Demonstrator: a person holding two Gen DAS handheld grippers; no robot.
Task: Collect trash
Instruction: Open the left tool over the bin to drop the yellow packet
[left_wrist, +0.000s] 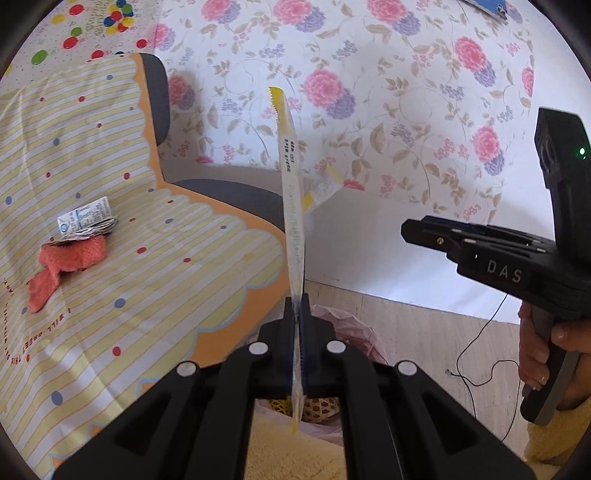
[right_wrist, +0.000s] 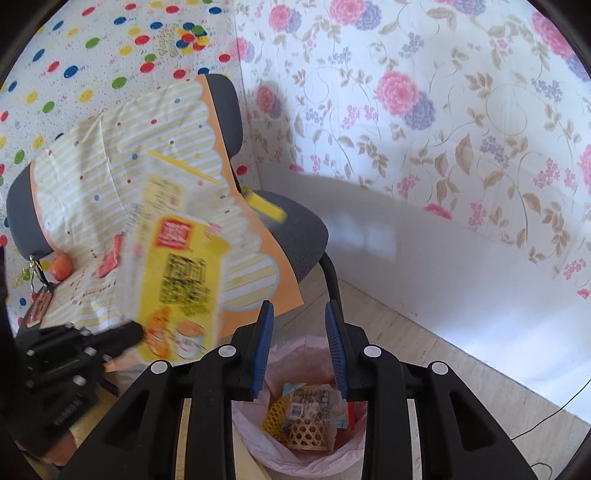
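Item: yellow snack wrapper (left_wrist: 293, 206) — a flat, empty plastic packet, pinched edge-on in my left gripper (left_wrist: 297, 314), whose jaws are closed tight on its lower part. It stands upright out of the jaws, with a short tail hanging below them. In the right wrist view the same wrapper shows its printed face, blurred, just left of the bin.

Handling, as I judge it: very light, thin, limp enough to flop, slick film. A grip near an edge seam, as now, should hold; a loose pinch could let it slide.

Item: right gripper (right_wrist: 300, 345) — jaws parted wide, holding nothing, poised over the pink-lined trash bin (right_wrist: 325, 454), which already contains packets and a small woven basket.

Item: crumpled packet (left_wrist: 86, 219) and orange cloth (left_wrist: 62, 267) — lying near the left edge of the striped cover on the chair (left_wrist: 207, 192), touching each other. The packet looks light and crushable — I would take it by its raised fold.
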